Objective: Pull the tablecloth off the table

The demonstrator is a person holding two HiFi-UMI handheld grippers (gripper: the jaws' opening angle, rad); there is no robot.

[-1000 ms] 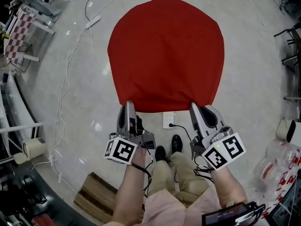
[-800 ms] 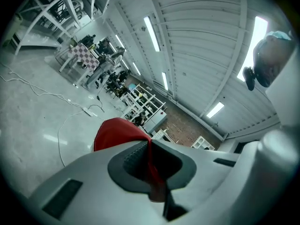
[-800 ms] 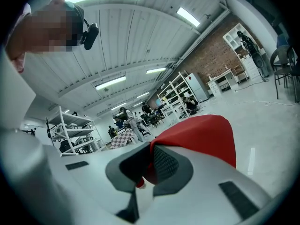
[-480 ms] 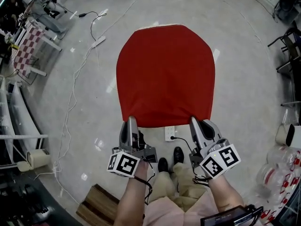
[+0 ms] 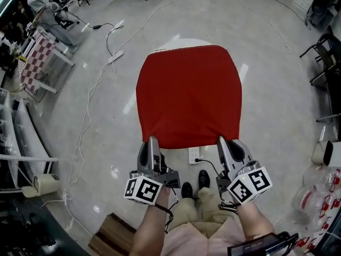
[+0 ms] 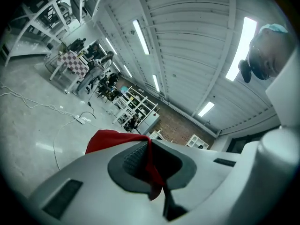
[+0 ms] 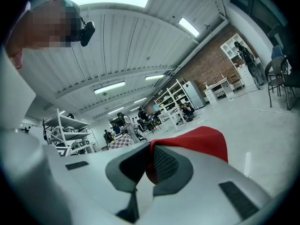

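The red tablecloth stretches out ahead of me in the head view, covering most of a round white table whose far rim shows beyond the cloth. My left gripper is shut on the cloth's near left corner. My right gripper is shut on the near right corner. In the left gripper view the red tablecloth is pinched between the pads, as is the red tablecloth in the right gripper view.
A white power strip with a black cable lies on the floor by my shoes. A checked-cloth table and white cables are at the left, chairs at the right, a wooden board near my feet.
The cloth has slid toward me with both grippers, narrowing and leaving the table's far white rim uncovered. Both grippers stay shut on its corners.
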